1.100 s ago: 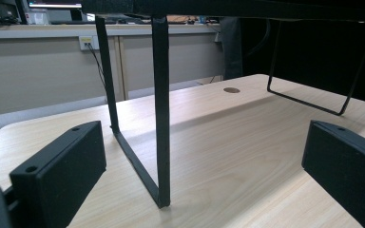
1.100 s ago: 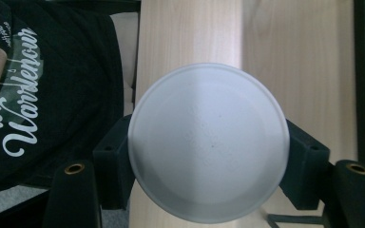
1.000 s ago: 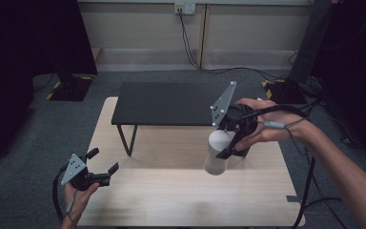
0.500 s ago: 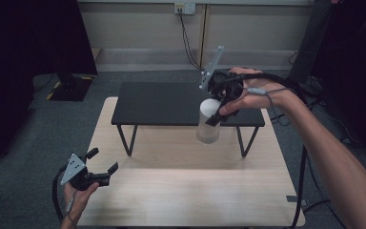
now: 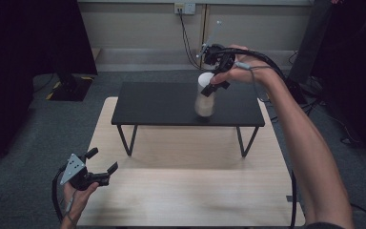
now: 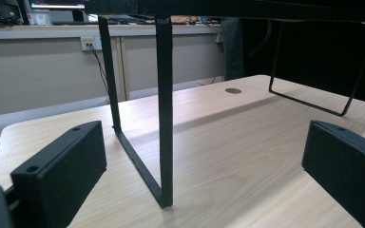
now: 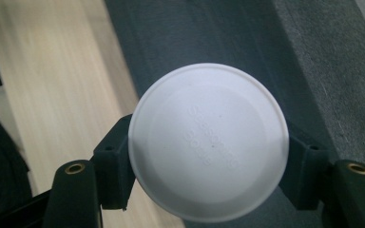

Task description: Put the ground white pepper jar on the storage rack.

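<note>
Carrying the white-lidded container up and back: a second ago the right gripper has it low over the front of the tabletop, half a second ago it is over the front edge of the black stand, and now it sits over the stand's top, right of centre, toward the back. Motion blur on the container body in the high view, so contact with the stand's top can't be confirmed; its base looks at or just above the surface.

Right gripper is clamped on the container just under the lid, one jaw on each side, seen top-down in the right gripper view. Grip looks centred, container roughly upright.

Left gripper hasn't moved across all three frames: parked at the front-left corner of the tabletop, jaws spread wide with nothing between them, looking at the stand's near leg.

Read: transfer from tabletop to stand is nearly complete. Remaining, as I judge it: settle the base flat on the stand, then release. Risk is letting go before the base is seated, since a tall narrow container could tip.
</note>
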The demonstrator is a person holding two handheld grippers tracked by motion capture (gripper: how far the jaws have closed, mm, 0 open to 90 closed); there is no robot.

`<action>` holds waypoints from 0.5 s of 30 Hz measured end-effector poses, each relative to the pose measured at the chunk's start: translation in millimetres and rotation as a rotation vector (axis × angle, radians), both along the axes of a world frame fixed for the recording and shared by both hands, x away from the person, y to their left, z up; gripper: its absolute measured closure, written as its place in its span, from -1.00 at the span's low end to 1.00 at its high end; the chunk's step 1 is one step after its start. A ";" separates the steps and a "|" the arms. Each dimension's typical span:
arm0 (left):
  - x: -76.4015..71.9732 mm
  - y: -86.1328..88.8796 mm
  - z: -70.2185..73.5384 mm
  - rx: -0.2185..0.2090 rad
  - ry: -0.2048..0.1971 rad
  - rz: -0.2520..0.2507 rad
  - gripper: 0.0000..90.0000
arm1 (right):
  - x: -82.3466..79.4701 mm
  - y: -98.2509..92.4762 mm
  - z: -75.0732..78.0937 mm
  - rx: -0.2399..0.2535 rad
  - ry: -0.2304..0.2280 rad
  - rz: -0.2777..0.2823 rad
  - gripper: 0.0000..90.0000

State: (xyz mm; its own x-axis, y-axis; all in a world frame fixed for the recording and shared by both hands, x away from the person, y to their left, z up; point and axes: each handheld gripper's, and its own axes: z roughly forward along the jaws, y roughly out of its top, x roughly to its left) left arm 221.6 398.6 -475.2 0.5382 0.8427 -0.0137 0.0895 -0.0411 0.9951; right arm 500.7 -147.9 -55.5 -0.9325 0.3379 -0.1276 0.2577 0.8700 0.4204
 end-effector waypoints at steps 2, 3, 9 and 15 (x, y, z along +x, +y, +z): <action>0.4 0.4 -0.7 -0.003 -0.001 0.001 -1.00 | 6.2 -1.4 -2.1 -0.001 -0.005 -0.013 -0.25; 0.4 0.5 -0.5 -0.002 0.000 0.001 -1.00 | 9.9 -2.5 -3.6 0.002 -0.006 -0.028 -0.25; 0.4 0.1 0.3 0.004 0.001 -0.001 -1.00 | 25.8 -4.9 -9.0 -0.005 -0.005 -0.069 -0.25; 0.1 0.2 0.2 0.004 0.000 0.001 -1.00 | 36.5 -5.2 -7.7 -0.008 0.000 -0.101 -0.25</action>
